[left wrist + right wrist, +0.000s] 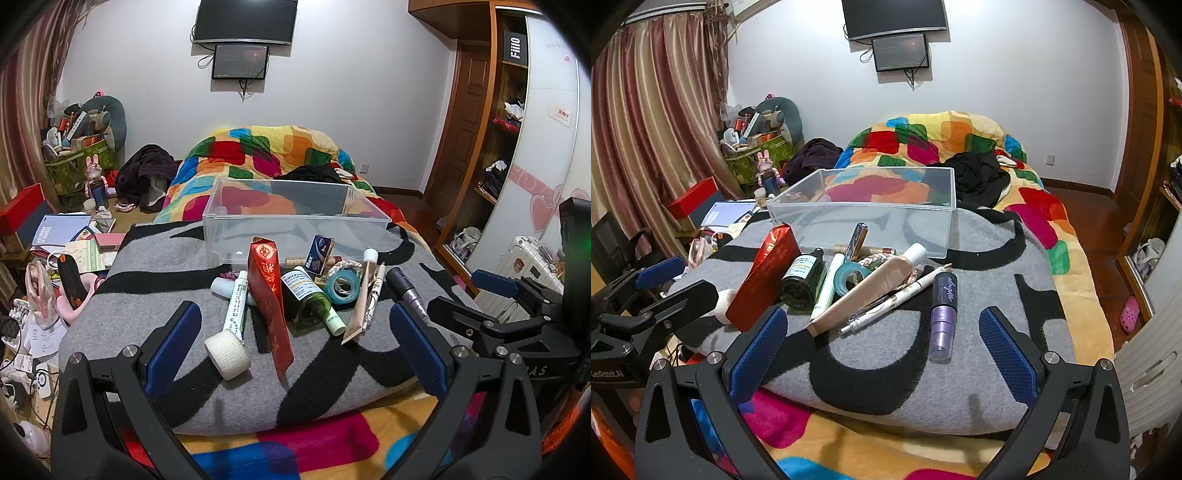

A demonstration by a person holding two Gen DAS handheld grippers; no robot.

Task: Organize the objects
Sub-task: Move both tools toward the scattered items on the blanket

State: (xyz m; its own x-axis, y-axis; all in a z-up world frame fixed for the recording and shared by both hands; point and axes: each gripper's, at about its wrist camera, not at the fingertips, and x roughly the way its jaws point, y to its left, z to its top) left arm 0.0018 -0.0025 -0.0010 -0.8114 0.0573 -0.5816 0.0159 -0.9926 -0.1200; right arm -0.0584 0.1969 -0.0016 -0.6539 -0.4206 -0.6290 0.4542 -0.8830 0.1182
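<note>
An empty clear plastic bin [295, 221] [864, 221] stands on a grey and black blanket [147, 288] [997, 258]. In front of it lies a heap: a red packet [271, 306] [764, 277], white gauze roll [228, 356], white tube [236, 306], dark green bottle [306, 295] [805, 277], teal tape roll [343, 286] [851, 277], beige tube [364, 295] [864, 291], pen [886, 306], purple bottle [406, 291] [943, 314] and a small blue box [319, 254]. My left gripper [294, 308] [676, 284] hovers open before the heap's left part. My right gripper [883, 314] [476, 295] is open beside it, holding nothing.
The blanket rests on a bed with a multicoloured duvet [258, 147] and black clothes [979, 173] behind the bin. Books, bags and boxes crowd the floor on the left [55, 258]. A wardrobe [498, 147] and a white suitcase [528, 266] stand on the right.
</note>
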